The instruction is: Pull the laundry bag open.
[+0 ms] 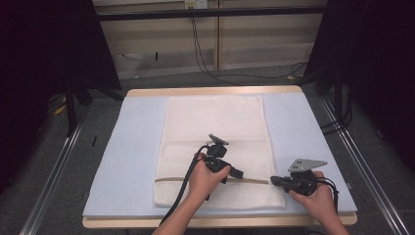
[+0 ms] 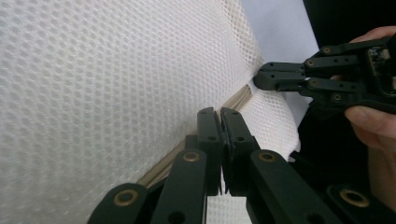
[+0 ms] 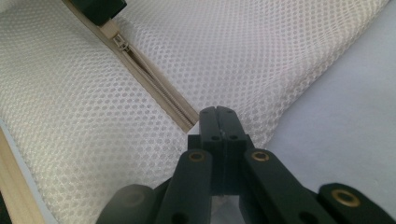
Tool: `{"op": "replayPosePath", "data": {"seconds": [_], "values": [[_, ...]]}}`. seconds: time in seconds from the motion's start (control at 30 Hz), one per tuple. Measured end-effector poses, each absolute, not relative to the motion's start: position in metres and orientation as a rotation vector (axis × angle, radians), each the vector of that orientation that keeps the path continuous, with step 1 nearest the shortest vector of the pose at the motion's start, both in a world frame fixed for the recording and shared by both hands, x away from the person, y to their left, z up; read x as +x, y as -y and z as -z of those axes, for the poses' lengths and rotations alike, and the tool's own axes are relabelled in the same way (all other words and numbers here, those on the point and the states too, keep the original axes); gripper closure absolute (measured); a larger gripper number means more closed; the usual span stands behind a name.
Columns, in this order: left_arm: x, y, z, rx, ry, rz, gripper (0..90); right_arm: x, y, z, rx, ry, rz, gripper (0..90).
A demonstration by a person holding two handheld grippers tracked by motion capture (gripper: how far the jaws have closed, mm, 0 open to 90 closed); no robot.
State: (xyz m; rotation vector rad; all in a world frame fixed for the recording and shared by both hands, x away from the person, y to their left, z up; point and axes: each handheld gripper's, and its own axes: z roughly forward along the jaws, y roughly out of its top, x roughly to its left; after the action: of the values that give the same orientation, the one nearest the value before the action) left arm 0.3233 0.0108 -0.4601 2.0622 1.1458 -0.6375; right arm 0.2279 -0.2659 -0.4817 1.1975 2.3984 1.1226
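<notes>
A white mesh bag (image 1: 215, 122) lies flat on the mat, with a beige zipper (image 1: 171, 179) running across its near end. My left gripper (image 1: 239, 173) is over the zipper right of its middle, jaws shut (image 2: 219, 114). In the right gripper view its fingertips (image 3: 100, 7) close on the beige tab just above the metal slider (image 3: 120, 43). My right gripper (image 1: 272, 180) is at the bag's right edge, at the zipper's end (image 3: 189, 122). Its jaws (image 3: 219, 112) are shut, and the mesh edge puckers into the right gripper's tips (image 2: 259, 77).
The bag rests on a light blue mat (image 1: 137, 147) covering a wooden table (image 1: 210, 90). Bare mat lies left and right of the bag. The table's near edge (image 3: 9, 172) runs just below the bag. Cables lie on the floor beyond.
</notes>
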Motion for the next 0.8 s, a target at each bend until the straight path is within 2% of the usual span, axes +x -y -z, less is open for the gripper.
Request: {"op": "replayPosePath", "data": {"seconds": [0.8], "values": [[0.326,-0.033,0.46,2.049,-1.155,0.632,87.7,0.228,0.266,0.482,1.186,-2.403,-1.117,90.0]]}}
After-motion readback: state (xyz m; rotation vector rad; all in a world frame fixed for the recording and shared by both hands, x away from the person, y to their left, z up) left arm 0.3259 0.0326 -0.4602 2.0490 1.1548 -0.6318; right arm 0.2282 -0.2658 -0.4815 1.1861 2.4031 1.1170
